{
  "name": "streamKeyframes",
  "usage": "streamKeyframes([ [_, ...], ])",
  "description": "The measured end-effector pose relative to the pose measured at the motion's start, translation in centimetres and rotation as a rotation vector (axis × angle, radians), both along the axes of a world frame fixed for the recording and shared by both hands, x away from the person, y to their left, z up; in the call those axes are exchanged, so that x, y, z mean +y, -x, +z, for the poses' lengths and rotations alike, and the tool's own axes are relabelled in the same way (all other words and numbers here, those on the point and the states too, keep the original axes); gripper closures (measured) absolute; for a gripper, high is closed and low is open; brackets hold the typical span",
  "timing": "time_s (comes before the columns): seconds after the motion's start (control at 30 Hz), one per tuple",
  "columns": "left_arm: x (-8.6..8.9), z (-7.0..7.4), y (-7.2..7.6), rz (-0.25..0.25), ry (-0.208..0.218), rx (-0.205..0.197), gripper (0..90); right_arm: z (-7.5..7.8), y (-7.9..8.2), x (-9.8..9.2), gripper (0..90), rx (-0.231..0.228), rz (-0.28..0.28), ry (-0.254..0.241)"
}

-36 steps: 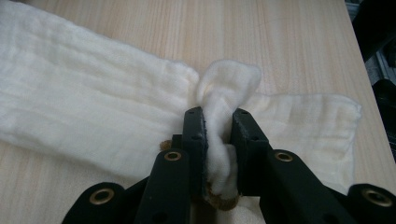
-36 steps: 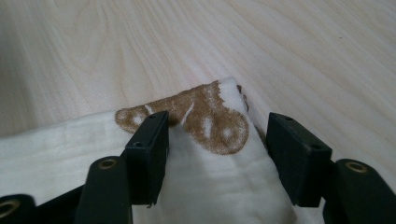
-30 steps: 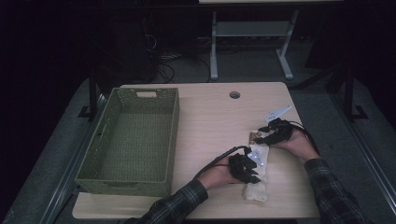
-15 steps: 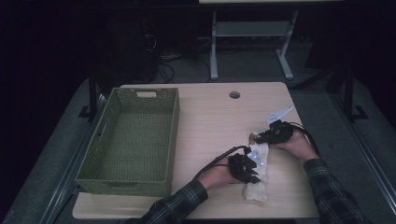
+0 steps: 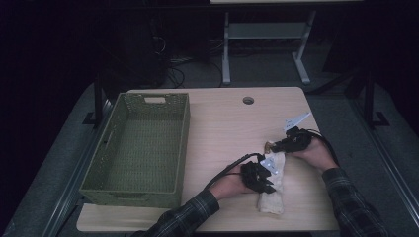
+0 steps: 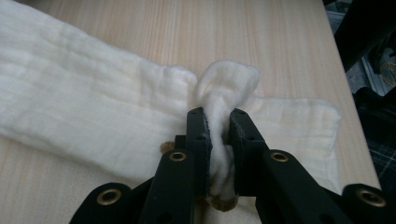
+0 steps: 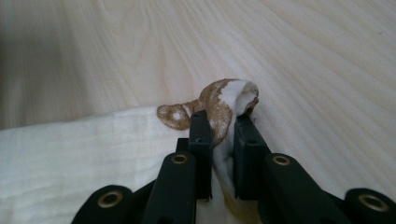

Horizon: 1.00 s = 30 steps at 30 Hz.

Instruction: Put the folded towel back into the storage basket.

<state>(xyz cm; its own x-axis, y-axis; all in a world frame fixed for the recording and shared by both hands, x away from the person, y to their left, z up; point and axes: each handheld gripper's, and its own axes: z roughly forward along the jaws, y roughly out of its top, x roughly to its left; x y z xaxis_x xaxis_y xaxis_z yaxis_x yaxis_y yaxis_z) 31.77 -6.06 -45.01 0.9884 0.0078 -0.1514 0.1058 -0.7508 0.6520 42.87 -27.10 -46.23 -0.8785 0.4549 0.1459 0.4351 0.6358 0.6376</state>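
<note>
At the far left stood a green woven basket [image 5: 136, 148] on the wooden table [image 5: 222, 123], well apart from both sets of jaws. Right of it, the left gripper [image 5: 262, 178] had its jaws drawn narrow on a raised fold of the cream cloth [image 5: 273, 185], the pads pinching it from both sides; in the left gripper view the cloth [image 6: 93, 112] spread flat beyond the left gripper [image 6: 218, 122]. Farther right, the right gripper [image 5: 274, 144] had just been closing and now nipped the cloth's brown-patterned corner [image 7: 212, 105] between its pads. Holding two points apart probably served to lift the cloth without it bunching. The cloth lay as a folded strip, its long axis running from the right jaws toward the table's near edge, past the left jaws.
</note>
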Motion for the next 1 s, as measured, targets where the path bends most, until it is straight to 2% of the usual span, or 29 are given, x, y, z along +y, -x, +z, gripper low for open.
streamKeyframes([
  [0.27,0.6,2.0,0.1,0.020,0.031,0.001,79.5,1.0,0.5,0.0,79.7,0.010,0.009,-0.021],
  [0.4,0.9,2.9,0.2,0.020,0.028,-0.003,79.5,1.7,0.7,0.4,79.7,0.000,0.016,-0.023],
  [0.57,1.6,4.3,0.2,0.046,0.031,-0.006,79.4,2.6,0.5,1.1,79.6,-0.006,0.028,-0.057],
  [0.63,1.9,4.7,0.1,0.050,0.036,-0.017,79.4,3.0,0.3,1.4,79.6,-0.012,0.033,-0.057],
  [0.83,2.7,5.9,0.0,0.082,0.037,-0.011,79.4,4.6,-0.2,2.5,79.6,-0.029,0.057,-0.044],
  [1.0,3.7,7.5,-0.2,0.104,0.046,-0.023,79.4,5.6,-0.7,3.2,79.4,-0.050,0.081,-0.048],
])
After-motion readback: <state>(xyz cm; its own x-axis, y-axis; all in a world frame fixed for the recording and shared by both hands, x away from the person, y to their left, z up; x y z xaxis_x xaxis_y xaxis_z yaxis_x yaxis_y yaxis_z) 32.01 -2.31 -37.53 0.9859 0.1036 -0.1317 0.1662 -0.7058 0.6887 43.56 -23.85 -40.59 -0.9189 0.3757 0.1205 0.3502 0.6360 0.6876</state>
